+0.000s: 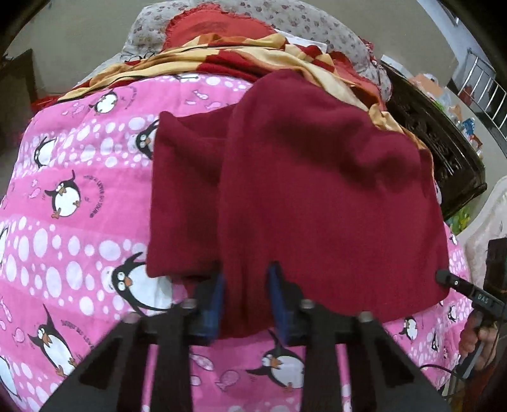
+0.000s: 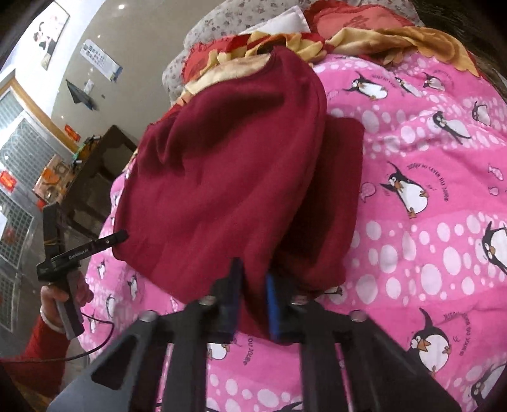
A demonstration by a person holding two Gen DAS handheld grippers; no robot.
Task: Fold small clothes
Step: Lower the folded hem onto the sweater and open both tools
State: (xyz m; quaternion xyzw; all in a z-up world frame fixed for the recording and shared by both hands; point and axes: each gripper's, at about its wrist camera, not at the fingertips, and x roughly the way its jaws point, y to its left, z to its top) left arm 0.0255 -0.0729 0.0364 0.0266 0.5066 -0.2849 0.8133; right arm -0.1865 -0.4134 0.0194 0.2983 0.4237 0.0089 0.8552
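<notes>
On the pink penguin-print quilt (image 1: 63,228) lies a dark red knit garment (image 1: 317,190), its near hem pinched by both the left gripper (image 1: 246,304) and right gripper (image 2: 252,304). Beyond sit a red-and-yellow checked blanket (image 1: 253,54), floral pillow (image 1: 317,25) and dark wooden cabinet (image 1: 443,152).
</notes>
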